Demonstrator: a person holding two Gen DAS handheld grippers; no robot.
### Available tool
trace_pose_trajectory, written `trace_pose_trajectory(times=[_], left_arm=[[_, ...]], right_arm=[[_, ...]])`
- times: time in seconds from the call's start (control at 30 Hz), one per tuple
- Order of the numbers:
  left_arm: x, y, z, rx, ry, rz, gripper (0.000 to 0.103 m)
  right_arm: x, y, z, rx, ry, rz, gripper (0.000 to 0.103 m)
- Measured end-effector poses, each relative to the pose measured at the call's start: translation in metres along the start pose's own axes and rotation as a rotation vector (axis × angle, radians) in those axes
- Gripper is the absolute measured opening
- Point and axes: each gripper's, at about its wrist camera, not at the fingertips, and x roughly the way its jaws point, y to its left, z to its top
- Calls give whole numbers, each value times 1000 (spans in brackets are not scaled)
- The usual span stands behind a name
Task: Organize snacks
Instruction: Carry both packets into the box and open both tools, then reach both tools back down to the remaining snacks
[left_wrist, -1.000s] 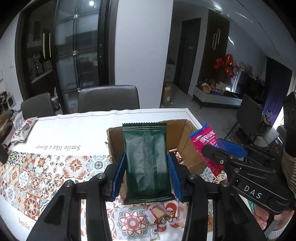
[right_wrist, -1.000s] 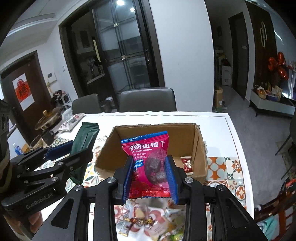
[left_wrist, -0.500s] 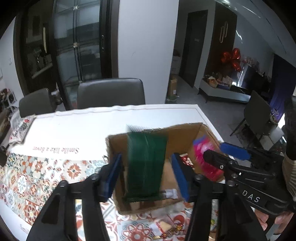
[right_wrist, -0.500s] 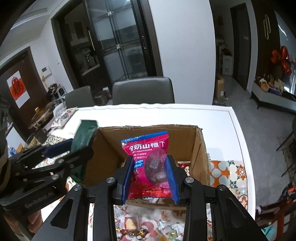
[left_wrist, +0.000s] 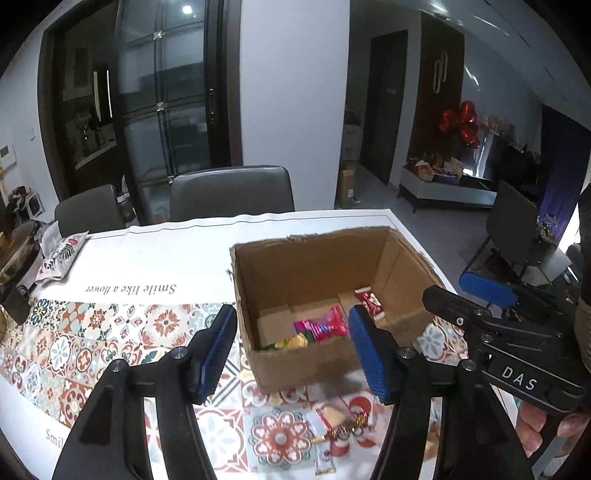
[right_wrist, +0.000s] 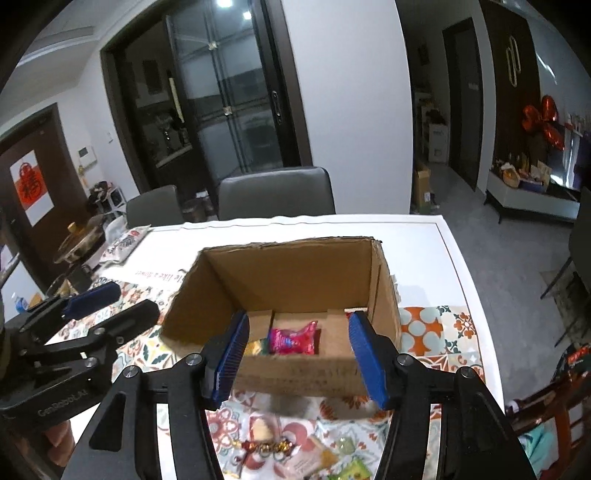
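An open cardboard box (left_wrist: 303, 258) (right_wrist: 288, 266) stands on the patterned tablecloth. Inside lie a pink packet (left_wrist: 321, 326) (right_wrist: 291, 339), a yellow snack (left_wrist: 291, 343) and a red snack (left_wrist: 369, 301). My left gripper (left_wrist: 292, 312) (right_wrist: 114, 306) hangs open over the box's near wall, nothing between its blue pads. My right gripper (right_wrist: 299, 317) (left_wrist: 465, 293) is beside it over the same wall, jaws opening and empty. The green packet is out of sight. Loose sweets (left_wrist: 336, 421) (right_wrist: 266, 443) lie in front of the box.
Two grey chairs (left_wrist: 231, 192) stand at the table's far side. A white snack bag (left_wrist: 61, 254) lies at the far left, near a pot (right_wrist: 79, 240). The table's right edge (right_wrist: 461, 266) is close to the box; a wooden chair (right_wrist: 546, 406) stands beyond it.
Both grippers opened. The green packet left the left jaws and the pink packet left the right jaws; the pink one now lies in the box.
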Motion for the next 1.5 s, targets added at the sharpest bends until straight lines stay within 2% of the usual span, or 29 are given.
trace_pose_trajectory(times=[0.2, 0.43, 0.73, 0.97, 1.23, 1.5], left_arm=[[-21, -6, -24, 7, -20, -9, 62], [-30, -11, -52, 8, 0, -15, 62], [-24, -19, -86, 30, 54, -7, 62], [-7, -21, -111, 22, 132, -28, 61], [14, -18, -131, 14, 215, -53, 61], [36, -16, -148, 6, 291, -79, 58]], right_arm=[[-25, 8, -24, -15, -36, -4, 57], [-33, 9, -52, -1, -10, 13, 57], [-26, 11, -95, 1, 76, 26, 57], [-14, 7, -118, -13, 139, 14, 57], [4, 10, -134, -59, 217, 22, 57], [37, 10, -145, -128, 332, 39, 57]])
